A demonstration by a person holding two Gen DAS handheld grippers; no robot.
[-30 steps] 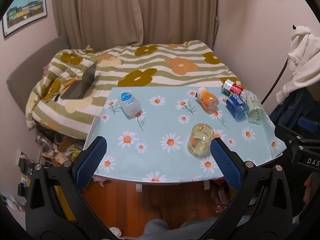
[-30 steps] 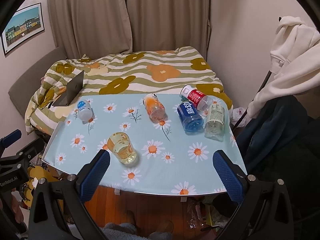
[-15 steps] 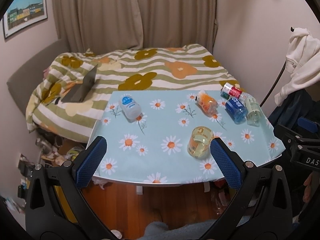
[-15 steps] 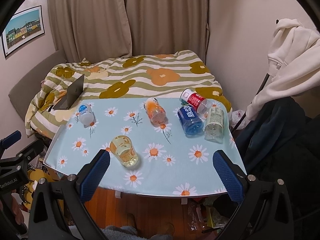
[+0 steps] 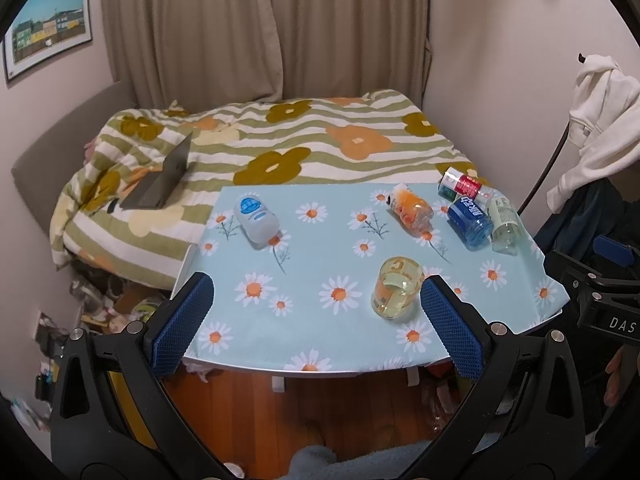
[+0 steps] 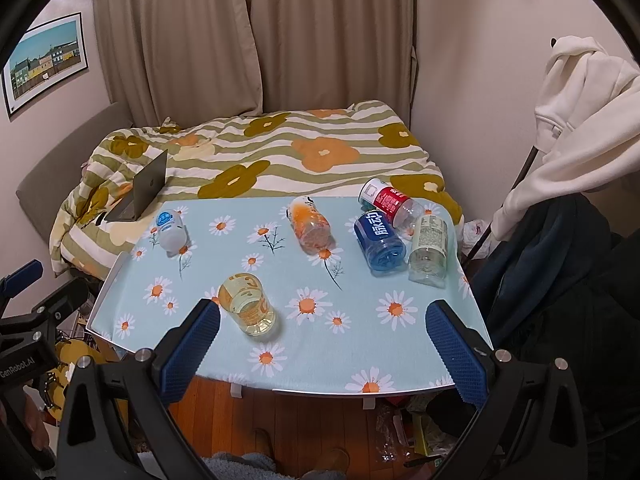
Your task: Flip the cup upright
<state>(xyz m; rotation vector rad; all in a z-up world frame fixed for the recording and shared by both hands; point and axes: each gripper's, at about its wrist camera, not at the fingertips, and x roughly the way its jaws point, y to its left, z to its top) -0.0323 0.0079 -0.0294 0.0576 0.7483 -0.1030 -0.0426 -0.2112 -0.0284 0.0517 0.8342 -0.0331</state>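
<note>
A clear yellowish cup (image 5: 396, 289) with orange print lies tipped on its side on the daisy-pattern table (image 5: 320, 264), near the front edge; it also shows in the right wrist view (image 6: 248, 305). My left gripper (image 5: 316, 322) is open and empty, held above the table's front edge, its right finger just beside the cup. My right gripper (image 6: 320, 350) is open and empty, also over the front edge, its left finger close to the cup.
Several bottles lie on the table: a white one (image 6: 171, 232) at far left, an orange one (image 6: 311, 229) in the middle, red (image 6: 390, 202), blue (image 6: 380, 245) and clear (image 6: 428, 250) ones at right. A bed with a laptop (image 6: 142, 194) stands behind. Clothes (image 6: 580, 120) hang at right.
Both grippers have drawn back and risen slightly; the table appears a little farther and lower in both views. The cup and bottles have not moved.
</note>
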